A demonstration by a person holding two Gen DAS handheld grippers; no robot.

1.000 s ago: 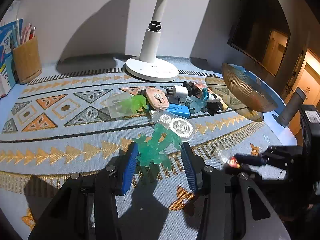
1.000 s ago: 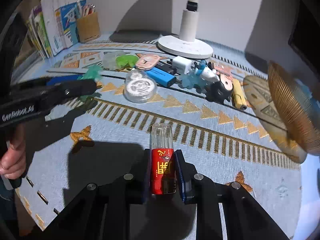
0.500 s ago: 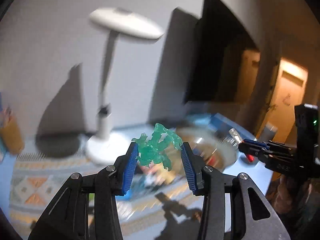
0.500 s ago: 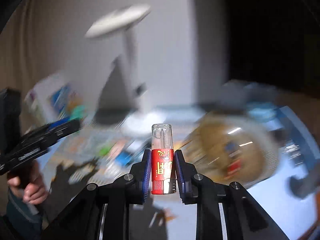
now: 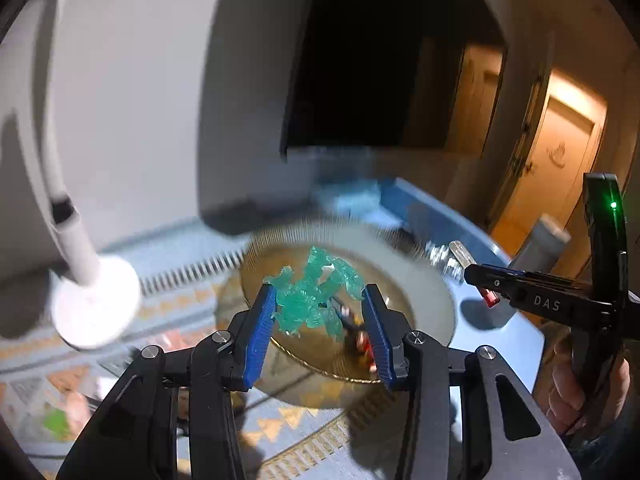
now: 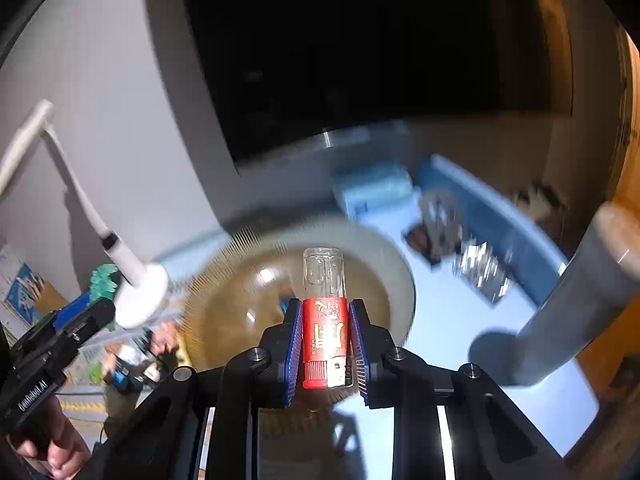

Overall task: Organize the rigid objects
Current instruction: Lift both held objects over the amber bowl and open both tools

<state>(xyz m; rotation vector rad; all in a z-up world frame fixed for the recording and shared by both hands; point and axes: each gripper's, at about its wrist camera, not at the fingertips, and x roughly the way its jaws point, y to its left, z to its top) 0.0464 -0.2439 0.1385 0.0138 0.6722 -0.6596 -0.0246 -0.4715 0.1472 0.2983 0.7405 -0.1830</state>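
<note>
Above the round golden bowl (image 5: 420,292), the left gripper (image 5: 320,312) holds a green toy figure (image 5: 312,296) between its blue ribbed pads, one pad pressing on each side. The figure is translucent, teal-green and knobbly, with several limbs sticking out past the pads. Its body hangs clear of the bowl, whose ribbed rim is blurred.

To the right in the left wrist view, the right gripper (image 5: 476,276) grips a small lighter (image 5: 460,250), held by a hand (image 5: 576,396). From the right wrist view, that gripper (image 6: 325,344) is clamped narrowly on the lighter (image 6: 325,320). Its lower body is red with gold markings and its upper part is clear plastic, standing upright over the bowl (image 6: 384,256).

A white desk lamp (image 5: 80,272) stands left of the bowl on the patterned cloth (image 5: 280,424).
</note>
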